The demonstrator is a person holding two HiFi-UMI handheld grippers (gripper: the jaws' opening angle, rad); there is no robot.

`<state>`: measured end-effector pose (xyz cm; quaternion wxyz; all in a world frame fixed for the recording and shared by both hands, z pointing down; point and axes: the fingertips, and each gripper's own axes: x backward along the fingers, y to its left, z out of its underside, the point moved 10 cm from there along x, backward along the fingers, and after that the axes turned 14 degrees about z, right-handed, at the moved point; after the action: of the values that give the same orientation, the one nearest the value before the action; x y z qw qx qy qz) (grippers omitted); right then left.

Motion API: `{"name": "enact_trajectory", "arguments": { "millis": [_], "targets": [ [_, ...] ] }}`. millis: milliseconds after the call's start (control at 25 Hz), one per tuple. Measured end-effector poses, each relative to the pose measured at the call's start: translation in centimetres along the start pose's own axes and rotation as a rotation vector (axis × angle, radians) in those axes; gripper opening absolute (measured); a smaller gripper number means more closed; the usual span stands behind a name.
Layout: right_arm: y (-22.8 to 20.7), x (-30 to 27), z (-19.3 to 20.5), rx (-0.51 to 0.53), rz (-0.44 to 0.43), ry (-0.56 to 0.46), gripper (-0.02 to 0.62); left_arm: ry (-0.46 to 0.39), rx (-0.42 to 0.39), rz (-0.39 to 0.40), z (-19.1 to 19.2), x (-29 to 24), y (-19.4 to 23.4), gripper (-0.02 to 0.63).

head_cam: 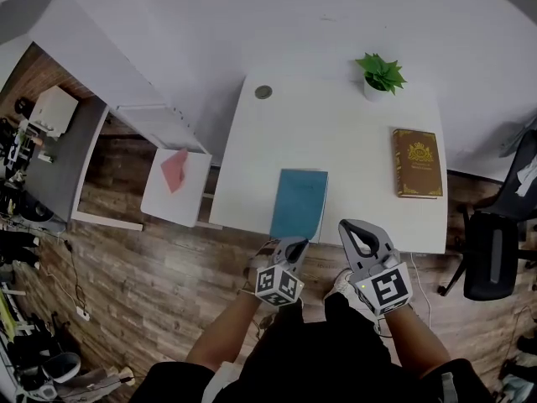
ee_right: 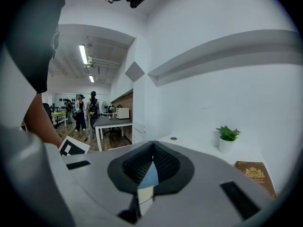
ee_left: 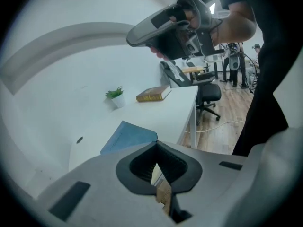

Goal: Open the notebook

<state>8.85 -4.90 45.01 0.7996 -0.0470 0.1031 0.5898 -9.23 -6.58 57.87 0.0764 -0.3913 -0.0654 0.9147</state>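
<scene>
Notebook point(head_cam: 299, 202) closed and flat, blue cover up, lying on the white tabletop point(head_cam: 336, 133) just ahead of both tools, at the edge nearest them. Left tool point(head_cam: 297, 242) sits right at that near edge, nose tilted down towards the notebook's near end. Its jaws are pressed together with nothing between them: its own view shows the tips meeting, and only wood floor and tabletop edge show through the slot behind them. Whether the tips brush the cover, I can't tell. Right tool point(head_cam: 347, 225) hangs just beside it, on its right, also at the tabletop's near edge, jaws closed tip to tip and empty. A sliver of blue cover shows through the slot behind its tips. Further out, ahead of the right tool and to its right, lies a brown book point(head_cam: 417, 163) with a gold emblem, shut. Beyond that, at the far side, stands a small potted plant point(head_cam: 380, 75). Far ahead of the left tool, a round cap point(head_cam: 263, 92) sits in the tabletop. Off to the right tool's right, past the tabletop, stands a black office chair point(head_cam: 491, 250).
</scene>
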Motion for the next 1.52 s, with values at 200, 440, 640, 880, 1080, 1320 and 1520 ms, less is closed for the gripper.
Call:
{"name": "enact_trajectory", "arguments": {
  "millis": [200, 440, 640, 880, 1080, 1320, 1520],
  "targets": [
    [0.8, -0.7, -0.8, 0.037, -0.03, 0.026, -0.006, -0.072, 0.067, -0.062, -0.1, 2.2, 0.7, 0.003],
    [2.6, -2.2, -1.8, 0.047, -0.076, 0.004, -0.006, -0.183, 0.201, -0.158, 0.6, 5.3, 1.7, 0.003],
    [4.1, -3.5, -2.2, 0.077, -0.122, -0.019, -0.006, -0.293, 0.374, -0.246, 2.6, 7.8, 2.7, 0.003],
    [5.5, -4.6, -2.6, 0.076, -0.142, -0.018, -0.006, -0.389, 0.566, -0.348, 5.6, 10.2, 4.0, 0.003],
    [6.2, -5.1, -3.1, 0.088, -0.146, 0.006, -0.006, -0.369, 0.646, -0.416, 8.3, 11.3, 5.1, 0.003],
    [6.0, -5.7, -3.0, 0.104, -0.125, -0.047, -0.006, -0.309, 0.719, -0.484, 12.1, 11.8, 6.1, 0.004],
    [5.7, -6.1, -2.9, 0.081, -0.098, -0.036, -0.006, -0.226, 0.735, -0.519, 14.6, 10.9, 6.1, 0.005]
  ]
}}
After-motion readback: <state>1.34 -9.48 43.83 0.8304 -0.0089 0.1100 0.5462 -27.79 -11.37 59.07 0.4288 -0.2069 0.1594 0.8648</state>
